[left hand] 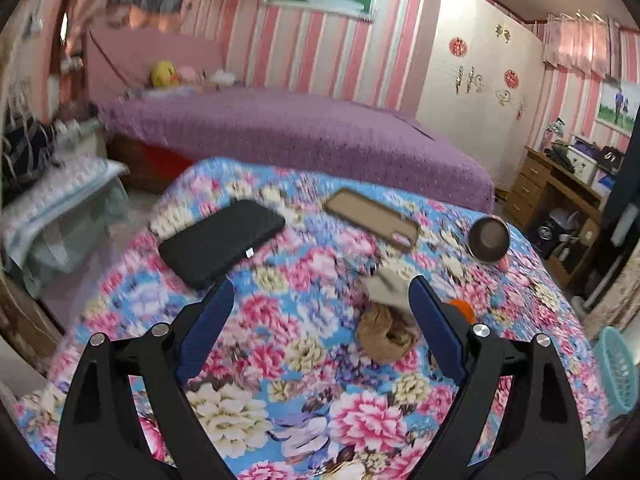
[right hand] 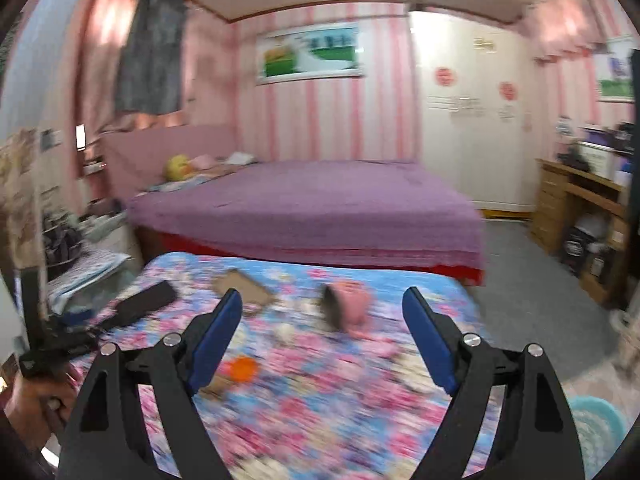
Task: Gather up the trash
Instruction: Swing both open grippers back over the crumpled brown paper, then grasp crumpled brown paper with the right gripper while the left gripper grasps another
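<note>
On the floral cloth [left hand: 304, 412] lie a crumpled brown wad [left hand: 382, 334], a pale paper scrap [left hand: 386, 286] just beyond it, and an orange piece [left hand: 464, 308] behind my right finger. My left gripper [left hand: 322, 284] is open and empty, hovering above the cloth with the wad between its fingers' line. My right gripper [right hand: 322, 296] is open and empty above the same cloth [right hand: 320, 400]; the orange piece [right hand: 240, 368] lies by its left finger. The right view is blurred. A teal basket [left hand: 620, 376] stands at the right, also low right in the right wrist view [right hand: 596, 432].
A black phone case [left hand: 222, 242], a tan phone case [left hand: 372, 218] and a pink tipped-over cup [left hand: 490, 240] lie on the cloth. A purple bed [left hand: 300, 136] stands beyond. A wooden desk [left hand: 560, 196] is at the right. The cup also shows in the right wrist view [right hand: 348, 306].
</note>
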